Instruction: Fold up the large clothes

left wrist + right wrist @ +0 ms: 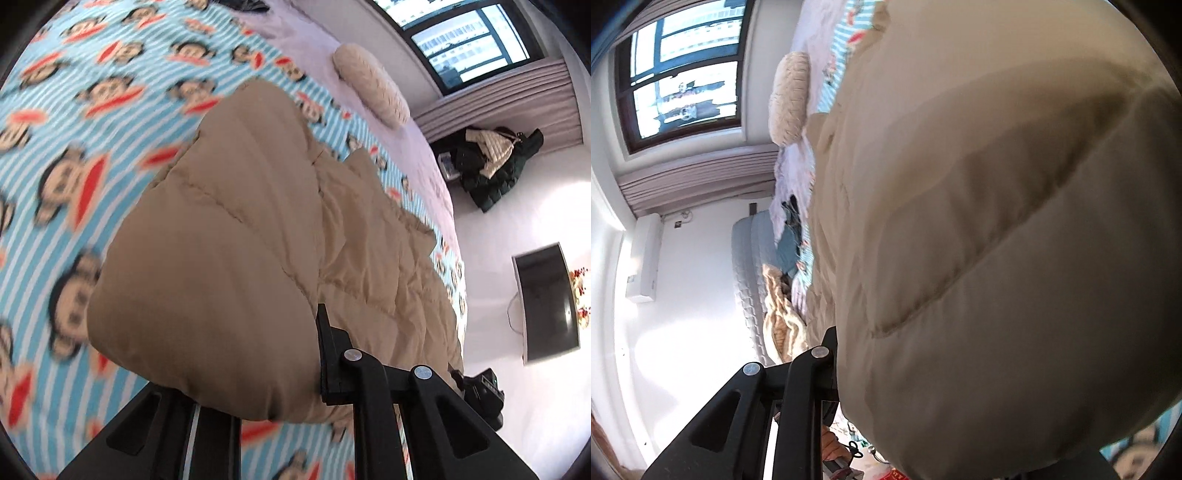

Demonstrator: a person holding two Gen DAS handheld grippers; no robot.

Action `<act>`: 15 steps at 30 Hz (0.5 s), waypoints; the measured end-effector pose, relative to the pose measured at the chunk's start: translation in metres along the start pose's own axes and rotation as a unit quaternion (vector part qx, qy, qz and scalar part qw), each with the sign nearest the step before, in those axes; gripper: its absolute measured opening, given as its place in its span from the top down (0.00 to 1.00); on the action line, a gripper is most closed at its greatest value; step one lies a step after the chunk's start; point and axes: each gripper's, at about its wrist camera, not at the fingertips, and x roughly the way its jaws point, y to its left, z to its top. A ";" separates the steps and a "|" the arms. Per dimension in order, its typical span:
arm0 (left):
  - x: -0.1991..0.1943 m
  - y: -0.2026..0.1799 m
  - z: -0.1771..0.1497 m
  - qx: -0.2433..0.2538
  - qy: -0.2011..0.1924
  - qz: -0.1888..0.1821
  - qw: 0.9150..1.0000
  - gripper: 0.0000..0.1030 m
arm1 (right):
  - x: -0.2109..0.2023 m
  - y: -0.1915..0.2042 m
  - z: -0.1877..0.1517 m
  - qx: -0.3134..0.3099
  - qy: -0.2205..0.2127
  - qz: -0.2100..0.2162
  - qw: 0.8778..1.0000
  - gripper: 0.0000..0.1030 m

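Two black two-finger grippers hold one tan quilted puffer coat (229, 229) above a bed. The left gripper (258, 373) is clamped on a thick, rounded fold of the coat; one black finger (327, 343) presses against the fold's side, the other is hidden under the fabric. The rest of the coat trails away across the blue-and-white striped bedsheet printed with cartoon monkey faces (74, 155). The right gripper (886, 373) also grips a bulging fold of the coat, which fills most of its view; only one finger (829, 354) shows at the fabric's edge. A cream knitted oval pillow (371, 85) lies further up the bed, near a dark-framed window (476, 40). A pile of dark and cream jackets (491, 166) sits beside the bed.
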 end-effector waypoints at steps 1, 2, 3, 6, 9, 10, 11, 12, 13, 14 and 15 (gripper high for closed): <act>-0.006 0.007 -0.009 -0.001 0.009 0.003 1.000 0.82 | -0.004 -0.005 -0.010 0.004 0.000 -0.005 1.000 0.77; -0.010 0.011 -0.017 0.001 0.017 0.007 1.000 0.82 | -0.008 -0.010 -0.019 0.008 -0.001 -0.012 1.000 0.77; -0.013 0.017 -0.024 0.004 0.027 0.012 1.000 0.82 | -0.010 -0.015 -0.026 0.012 -0.002 -0.019 1.000 0.76; -0.011 0.037 -0.039 0.015 0.057 0.030 0.998 0.82 | -0.007 -0.031 -0.030 0.027 -0.008 -0.043 0.999 0.69; -0.004 0.054 -0.045 0.005 0.075 0.034 0.997 0.82 | -0.009 -0.036 -0.024 0.040 -0.013 -0.064 0.997 0.57; -0.005 0.055 -0.046 0.004 0.077 0.036 0.996 0.82 | -0.009 -0.035 -0.026 0.039 -0.016 -0.072 0.997 0.56; -0.006 0.054 -0.047 0.007 0.078 0.042 0.996 0.81 | -0.009 -0.031 -0.029 0.038 -0.020 -0.080 0.996 0.55; -0.008 0.051 -0.048 0.011 0.078 0.048 0.996 0.81 | -0.014 -0.028 -0.031 0.038 -0.023 -0.089 0.995 0.54; -0.010 0.047 -0.048 0.017 0.081 0.055 0.995 0.81 | -0.018 -0.027 -0.033 0.037 -0.025 -0.095 0.994 0.54; -0.012 0.045 -0.048 0.022 0.084 0.062 0.994 0.81 | -0.021 -0.023 -0.035 0.036 -0.027 -0.104 0.994 0.53; -0.014 0.042 -0.048 0.027 0.087 0.069 0.993 0.80 | -0.026 -0.020 -0.037 0.036 -0.029 -0.114 0.992 0.51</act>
